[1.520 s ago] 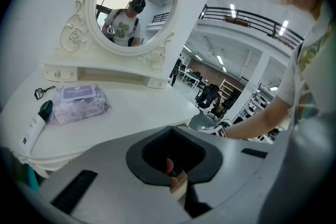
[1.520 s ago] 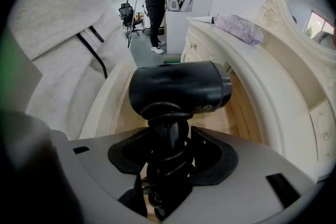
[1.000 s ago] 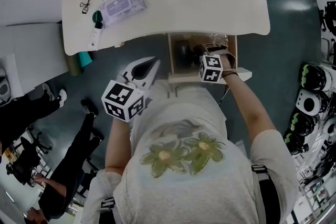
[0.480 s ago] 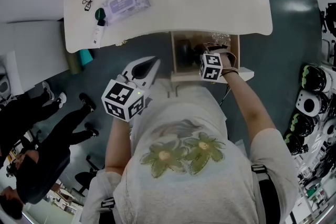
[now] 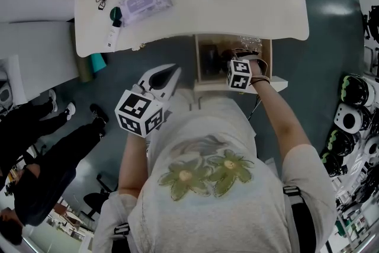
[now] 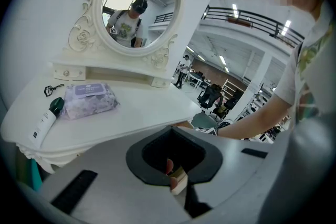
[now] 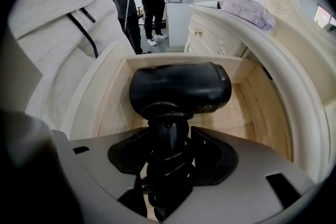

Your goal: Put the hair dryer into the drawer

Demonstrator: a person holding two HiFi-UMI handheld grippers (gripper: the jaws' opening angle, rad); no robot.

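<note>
A: Head view: right gripper (image 5: 230,65) over the open drawer (image 5: 207,85) at 12 o'clock; left gripper (image 5: 169,74) idle at 9.

B: Left gripper view: jaws together, empty. Right gripper view: jaws clamp the hair dryer (image 7: 181,89) handle inside the drawer. Risk: the coiled cord (image 7: 165,186) may snag on release.

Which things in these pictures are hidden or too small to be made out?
- Right gripper view: whether the hair dryer touches the drawer bottom; its own body hides this.
- Head view: the drawer's inside, partly covered by the right tool and the table top.
- Left gripper view: print on the wipes pack and tube, too small.
</note>
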